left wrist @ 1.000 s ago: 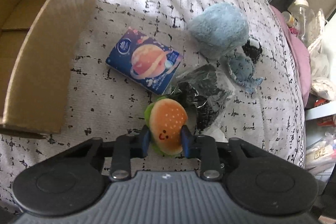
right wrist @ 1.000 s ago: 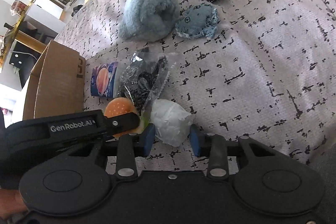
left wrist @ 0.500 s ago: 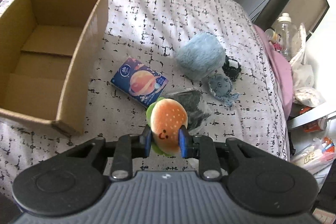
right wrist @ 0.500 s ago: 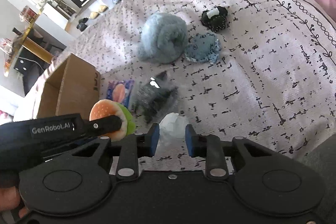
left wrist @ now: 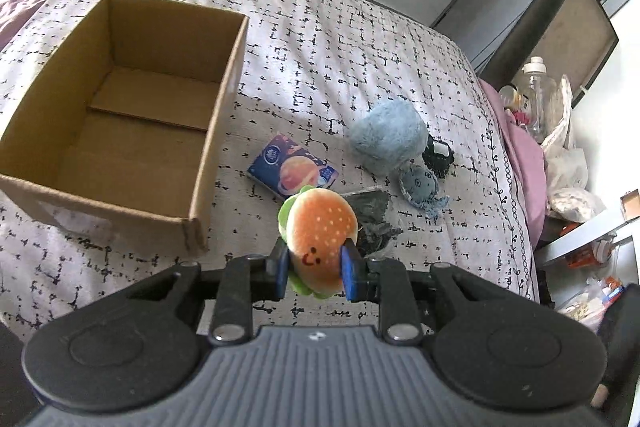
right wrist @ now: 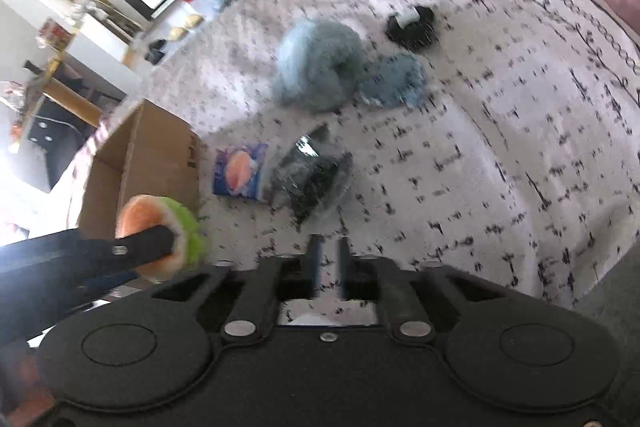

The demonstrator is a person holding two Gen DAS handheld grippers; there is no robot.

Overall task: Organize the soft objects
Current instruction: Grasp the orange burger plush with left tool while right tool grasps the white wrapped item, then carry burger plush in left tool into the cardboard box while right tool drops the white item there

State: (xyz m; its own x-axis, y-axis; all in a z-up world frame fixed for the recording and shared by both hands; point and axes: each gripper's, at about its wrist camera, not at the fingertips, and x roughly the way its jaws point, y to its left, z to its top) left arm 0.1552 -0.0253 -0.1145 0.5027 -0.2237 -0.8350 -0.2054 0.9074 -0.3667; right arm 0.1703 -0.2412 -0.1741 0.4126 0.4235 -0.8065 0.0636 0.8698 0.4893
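My left gripper (left wrist: 314, 269) is shut on a burger plush (left wrist: 320, 239) with a smiling face, held above the bedspread just right of the open cardboard box (left wrist: 216, 99). The right wrist view is blurred and shows the same burger plush (right wrist: 160, 215) at the lower left. My right gripper (right wrist: 329, 259) has its jaws opening from a narrow gap. Only bedspread shows between the fingertips, and a white scrap (right wrist: 308, 319) peeks out low behind them. A fluffy blue plush (left wrist: 386, 135), a small blue octopus (left wrist: 420, 185) and a black item (left wrist: 438, 157) lie on the bed.
A tissue pack printed with a planet (left wrist: 292, 173) and a clear bag of black stuff (left wrist: 374, 215) lie between the box and the plushes. Beyond the bed's right edge are a bottle (left wrist: 536, 95) and plastic bags (left wrist: 568, 163). The box is empty inside.
The left gripper has risen with the burger plush, so the whole box now shows. The white wad that sat between the right fingertips is no longer there, and the right view has gone blurred.
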